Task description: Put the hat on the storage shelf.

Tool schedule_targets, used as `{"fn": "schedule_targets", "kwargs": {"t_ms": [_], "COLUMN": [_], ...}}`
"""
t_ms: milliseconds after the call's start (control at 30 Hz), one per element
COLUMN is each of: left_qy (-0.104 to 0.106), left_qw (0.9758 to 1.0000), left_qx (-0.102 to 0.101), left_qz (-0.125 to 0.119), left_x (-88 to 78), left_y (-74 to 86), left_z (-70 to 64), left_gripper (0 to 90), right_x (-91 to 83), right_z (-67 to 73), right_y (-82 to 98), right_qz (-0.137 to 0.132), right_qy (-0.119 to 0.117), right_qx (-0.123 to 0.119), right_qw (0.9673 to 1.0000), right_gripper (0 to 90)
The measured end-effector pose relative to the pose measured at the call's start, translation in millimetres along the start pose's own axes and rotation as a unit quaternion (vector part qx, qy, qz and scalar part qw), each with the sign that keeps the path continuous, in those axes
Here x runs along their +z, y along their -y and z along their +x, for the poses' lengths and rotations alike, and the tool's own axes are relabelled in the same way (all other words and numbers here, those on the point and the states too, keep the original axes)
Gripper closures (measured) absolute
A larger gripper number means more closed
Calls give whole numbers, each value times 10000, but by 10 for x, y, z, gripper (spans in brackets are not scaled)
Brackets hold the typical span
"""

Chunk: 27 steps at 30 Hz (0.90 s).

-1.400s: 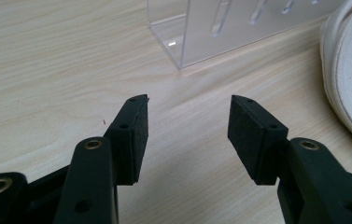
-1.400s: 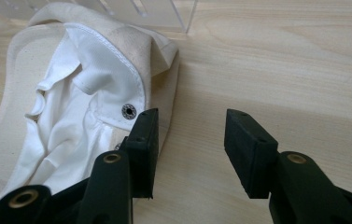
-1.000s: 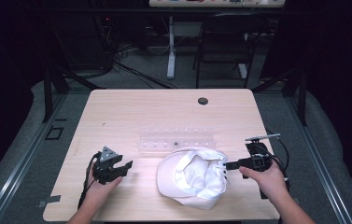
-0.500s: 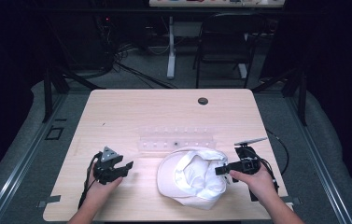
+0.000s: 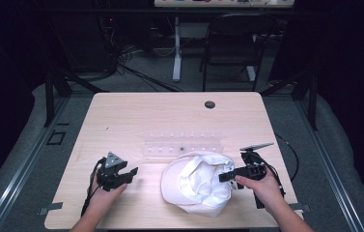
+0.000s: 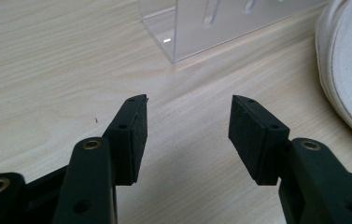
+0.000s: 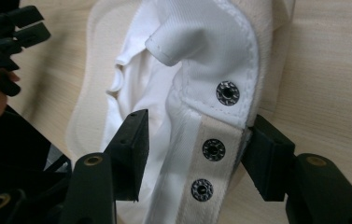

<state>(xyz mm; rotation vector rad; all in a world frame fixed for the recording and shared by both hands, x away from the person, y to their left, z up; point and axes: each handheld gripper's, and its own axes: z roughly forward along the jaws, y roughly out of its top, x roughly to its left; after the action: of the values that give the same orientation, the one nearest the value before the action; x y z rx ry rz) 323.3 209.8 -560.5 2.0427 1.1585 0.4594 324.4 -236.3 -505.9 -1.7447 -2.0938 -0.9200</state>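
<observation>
Cap: white baseball cap [image 5: 200, 184] lies upside down on the wooden table [image 5: 136, 116], near my front edge, between both grippers; its snap strap [image 7: 211, 154] faces the right one.
Rack: clear acrylic stand [image 5: 182, 145] sits just behind the cap, apart from it as far as I can tell; its corner shows in the left gripper view [image 6: 197, 28].
Left gripper: left gripper [image 6: 187, 126] rests on the table well left of the cap, jaws wide apart, nothing between the pads, just bare wood. Cap brim edge [image 6: 346, 70] is off to its side, not touched.
Right gripper: right gripper [image 7: 194, 154] straddles the snap strap at the cap's back. Jaws have just been opening and closing a bit; strap sits between them. Right pad looks against or just beside the strap edge, left pad [image 7: 134, 149] stands clear of the fabric, so I read it as no real clamp yet.
Snaps: three metal studs visible on the strap, top one [image 7: 228, 93] on the overlapping tab.
Progress: early, I'd say. Done: cap flipped, right jaws lined up on the strap. Left: close on the strap, bring the left gripper in, then lift or work the cap, maybe toward the stand.
Risk: thin strap could slip out if I close off-centre.
</observation>
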Motion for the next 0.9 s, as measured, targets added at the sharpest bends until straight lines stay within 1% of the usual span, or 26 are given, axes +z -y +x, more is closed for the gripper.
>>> {"fn": "schedule_targets", "kwargs": {"t_ms": [33,100,133,233,267,300,333,367,400,433,467,500,533,567,600,700,733,767,800,833,867,900], "left_qy": [2,-2,-2,-2,-2,0,0,2,2,1,1,2,2,-1,-1,-2,-3,-5,-5,-1,-1,-4], "left_qw": [10000,10000,10000,10000,10000,10000,10000,10000,10000,10000,10000,10000,10000,10000,10000,10000,10000,10000,10000,10000,10000,10000], "left_qx": [13,20,20,22,22,25,25,27,25,9,9,10,10,12,13,33,34,32,32,38,38,25], "left_qz": [2,0,0,1,1,3,3,4,7,8,8,8,8,11,12,16,21,25,25,30,30,28], "left_x": [0,0,1,0,0,-1,-1,0,1,4,4,4,4,4,5,5,5,6,6,5,5,5], "left_y": [-1,-1,0,0,0,0,0,0,0,1,1,2,2,2,2,2,2,3,3,3,3,4], "left_z": [0,0,-1,-1,-1,-1,-1,-1,-2,-5,-5,-6,-6,-6,-5,-2,-2,-3,-3,-4,-4,-7], "left_gripper": [470,470,470,470,469,469,468,468,468,468,468,467,467,467,467,467,467,467,467,467,467,467], "right_x": [-51,-68,-114,-133,-140,-156,-159,-159,-158,-147,-147,-144,-144,-138,-127,-121,-127,-144,-144,-163,-163,-166], "right_z": [32,43,68,82,99,99,104,104,113,128,128,122,122,125,133,143,139,150,150,166,166,176], "right_y": [-14,-20,-39,-50,-53,-68,-75,-75,-78,-85,-85,-97,-97,-104,-103,-105,-109,-116,-116,-128,-128,-130], "right_qz": [-38,-62,-54,-58,-78,4,13,13,-9,-60,-60,4,4,32,-3,11,39,96,96,82,82,25], "right_qy": [-44,-71,-135,-192,-202,-238,-246,-246,-220,-170,-170,-98,-98,-58,-43,-36,-48,41,41,137,137,176], "right_qx": [11,24,47,95,160,91,93,93,109,201,201,138,138,208,266,294,255,170,170,108,108,118], "right_qw": [10000,10000,9999,9998,9996,9997,9997,9997,9997,9996,9996,9999,9999,9998,9996,9996,9997,9998,9998,9998,9998,9998], "right_gripper": [469,474,488,510,523,547,572,572,595,641,641,693,693,736,744,763,767,771,771,772,772,772]}}
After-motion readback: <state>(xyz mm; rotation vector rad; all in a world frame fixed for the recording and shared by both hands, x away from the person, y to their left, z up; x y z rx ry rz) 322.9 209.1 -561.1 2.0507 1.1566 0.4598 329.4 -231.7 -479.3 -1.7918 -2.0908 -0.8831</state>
